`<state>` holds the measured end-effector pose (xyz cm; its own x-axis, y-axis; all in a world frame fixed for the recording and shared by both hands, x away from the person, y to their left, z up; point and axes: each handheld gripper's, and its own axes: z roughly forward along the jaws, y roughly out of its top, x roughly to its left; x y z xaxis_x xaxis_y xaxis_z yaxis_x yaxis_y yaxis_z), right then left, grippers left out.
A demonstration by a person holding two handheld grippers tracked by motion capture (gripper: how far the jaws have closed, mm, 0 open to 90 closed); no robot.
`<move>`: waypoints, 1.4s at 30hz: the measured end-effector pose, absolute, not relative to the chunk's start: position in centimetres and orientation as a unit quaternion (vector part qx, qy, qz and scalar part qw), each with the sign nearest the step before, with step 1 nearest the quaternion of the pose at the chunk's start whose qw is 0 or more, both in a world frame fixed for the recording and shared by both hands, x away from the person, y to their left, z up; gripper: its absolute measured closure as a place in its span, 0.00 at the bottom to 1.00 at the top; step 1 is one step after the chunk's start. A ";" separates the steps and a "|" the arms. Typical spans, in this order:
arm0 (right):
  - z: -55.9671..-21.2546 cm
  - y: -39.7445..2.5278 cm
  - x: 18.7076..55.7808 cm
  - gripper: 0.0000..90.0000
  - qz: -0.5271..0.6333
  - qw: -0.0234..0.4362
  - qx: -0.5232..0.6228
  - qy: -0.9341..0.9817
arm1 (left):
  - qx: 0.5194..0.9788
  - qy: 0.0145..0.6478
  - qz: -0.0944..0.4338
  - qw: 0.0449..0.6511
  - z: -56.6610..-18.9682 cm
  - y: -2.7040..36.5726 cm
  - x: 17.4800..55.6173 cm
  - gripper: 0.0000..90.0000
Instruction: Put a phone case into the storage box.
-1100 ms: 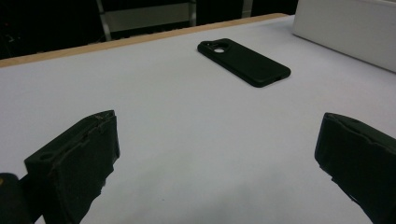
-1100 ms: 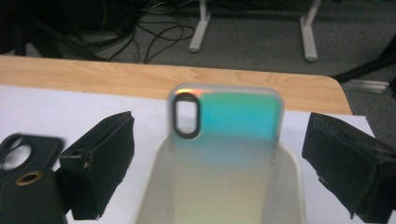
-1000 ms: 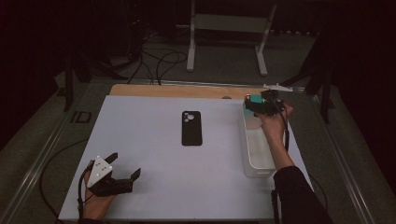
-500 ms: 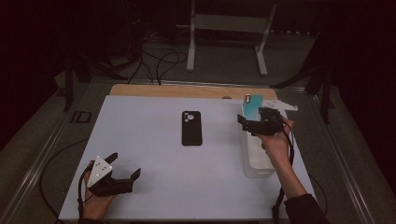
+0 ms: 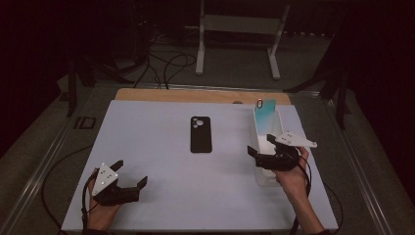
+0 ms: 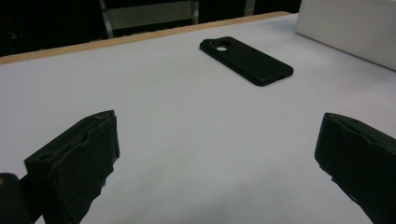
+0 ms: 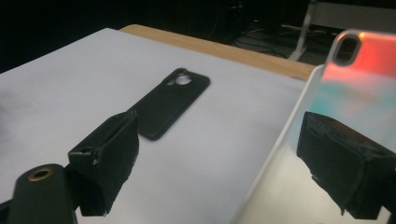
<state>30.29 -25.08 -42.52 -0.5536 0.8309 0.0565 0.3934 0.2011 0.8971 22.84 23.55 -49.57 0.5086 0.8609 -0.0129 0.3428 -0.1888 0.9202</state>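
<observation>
The right tool (image 5: 267, 151) has released the teal phone case (image 5: 265, 116), which now leans upright in the clear bin (image 5: 259, 172), and has withdrawn, jaws apart. The black phone case (image 5: 200, 134) lies mid-worktop (image 5: 147, 137), likely next. The left tool (image 5: 130, 178) rests, jaws apart.

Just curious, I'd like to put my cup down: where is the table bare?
Bare: the wide stretch left of the black case, and the near strip between the two hand-held grippers. Crowded: the right edge, with the bin and teal case.
</observation>
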 end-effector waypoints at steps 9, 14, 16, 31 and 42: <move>-45.0 -25.9 27.6 0.10 0.492 0.255 0.410 0.724 | 0.720 0.420 0.271 0.482 -49.4 23.5 22.8 0.00; -45.8 -26.2 26.5 0.10 0.499 0.257 0.402 0.724 | 0.721 0.421 0.271 0.480 -49.4 23.4 22.9 0.00; -46.2 -26.3 26.1 0.10 0.502 0.261 0.396 0.723 | 0.720 0.419 0.272 0.481 -49.3 23.4 22.8 0.00; -47.2 -26.8 24.8 0.10 0.531 0.268 0.390 0.702 | 0.717 0.416 0.276 0.487 -47.8 23.0 22.6 0.00; -46.9 -27.1 24.6 0.10 0.539 0.277 0.396 0.690 | 0.725 0.408 0.266 0.487 -46.5 22.2 23.3 0.00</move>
<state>24.64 -27.06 -46.88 -0.5326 0.8451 0.0454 0.2487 0.1050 0.9629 23.30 22.19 -46.54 0.5263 0.8502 -0.0114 0.3330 -0.1937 0.9228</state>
